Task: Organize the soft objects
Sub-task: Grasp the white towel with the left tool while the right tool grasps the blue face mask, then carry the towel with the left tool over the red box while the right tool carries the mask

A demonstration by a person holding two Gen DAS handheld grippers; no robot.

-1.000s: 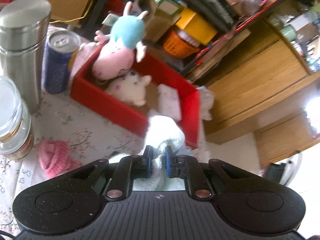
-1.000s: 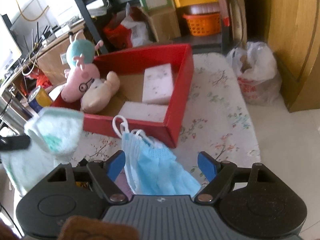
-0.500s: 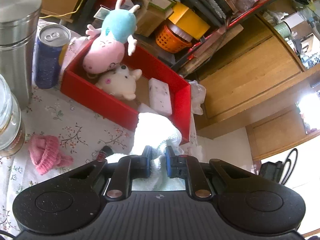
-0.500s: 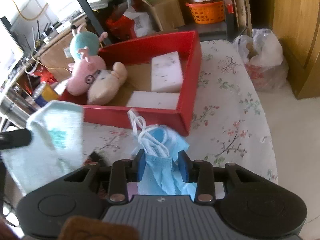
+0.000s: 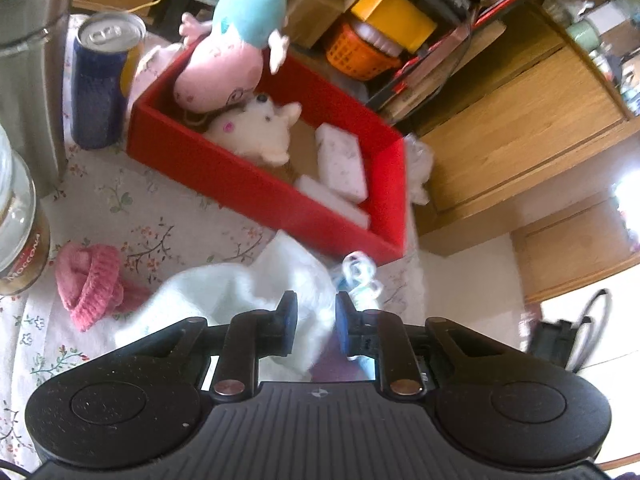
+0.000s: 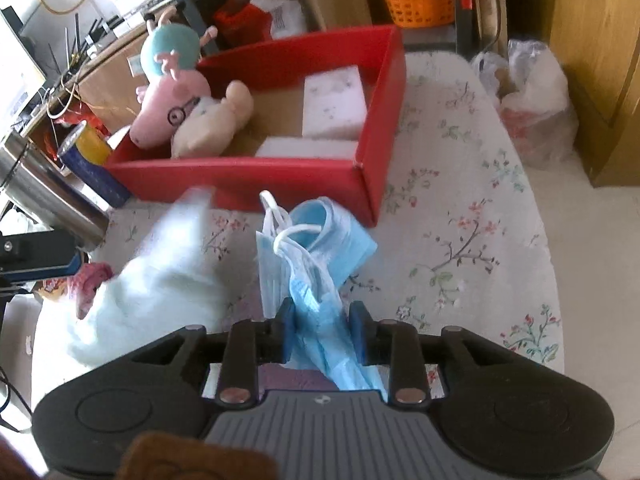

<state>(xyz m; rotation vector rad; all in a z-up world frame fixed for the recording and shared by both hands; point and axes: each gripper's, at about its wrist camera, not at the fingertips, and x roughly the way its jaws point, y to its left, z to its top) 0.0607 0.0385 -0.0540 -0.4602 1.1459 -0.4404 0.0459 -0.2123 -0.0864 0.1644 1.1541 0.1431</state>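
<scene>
A red box [image 5: 224,168] [image 6: 240,180] on the floral cloth holds a pink pig plush [image 5: 224,76] [image 6: 168,108], a cream plush [image 5: 260,132] [image 6: 208,128] and two white sponges [image 5: 342,160] [image 6: 334,100]. A white fluffy cloth [image 5: 224,300] [image 6: 160,280], motion-blurred, lies on the table in front of the box. My left gripper [image 5: 316,320] has its jaws slightly apart over the cloth's edge. My right gripper [image 6: 320,324] is shut on blue face masks [image 6: 316,248], also in the left wrist view [image 5: 360,276]. A pink knit item [image 5: 88,284] lies at left.
A steel flask [image 5: 28,80], a blue can [image 5: 104,80] and a glass jar [image 5: 16,232] stand at the left of the table. A plastic bag [image 6: 532,108] sits on the floor by wooden cabinets [image 5: 520,120]. Shelves with an orange basket [image 5: 356,52] stand behind.
The left gripper has opened a little and the white cloth has dropped from the air onto the table. The right gripper has closed on the blue masks and holds them.
</scene>
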